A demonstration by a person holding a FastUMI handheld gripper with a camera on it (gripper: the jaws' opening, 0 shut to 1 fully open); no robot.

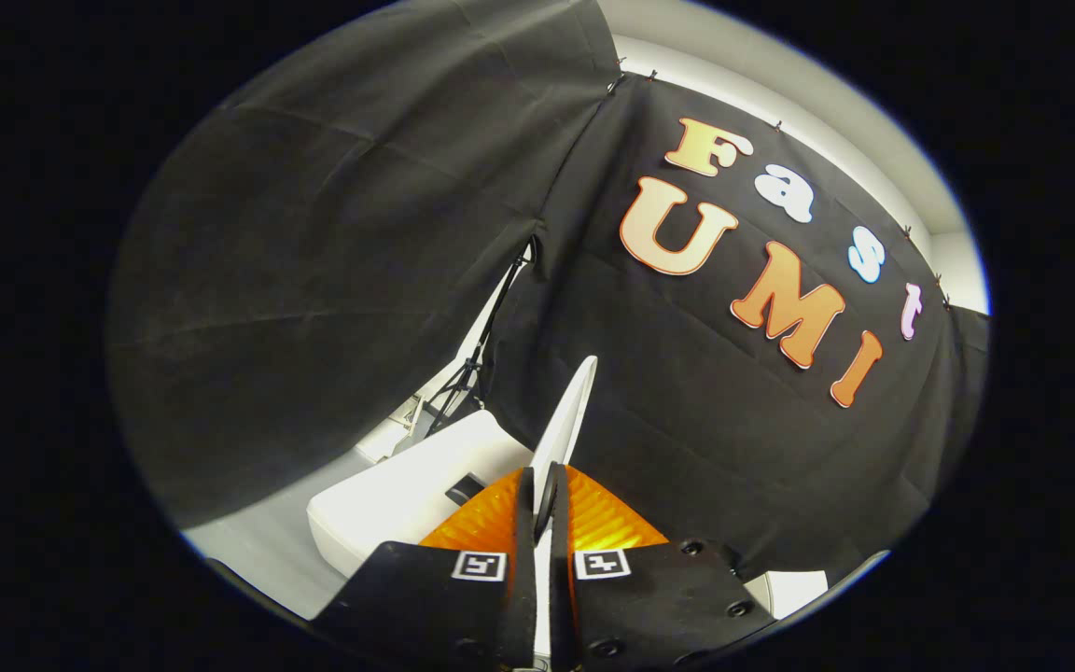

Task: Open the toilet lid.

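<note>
The white toilet lid [567,420] stands raised, edge-on to me, rising from between my fingers toward the black cloth wall. My gripper [542,499] is shut on the lid's edge, one finger on each side of the thin rim. Left of the lid sits the white toilet body [397,504], with a small dark part [464,488] on its top close to my left finger. The lid's lower part is hidden behind my fingers.
Black cloth walls [342,261] enclose the booth close behind and to both sides. A tripod stand [463,383] shows through a gap between the cloths, beyond the toilet. Pale floor [248,546] lies left of the toilet.
</note>
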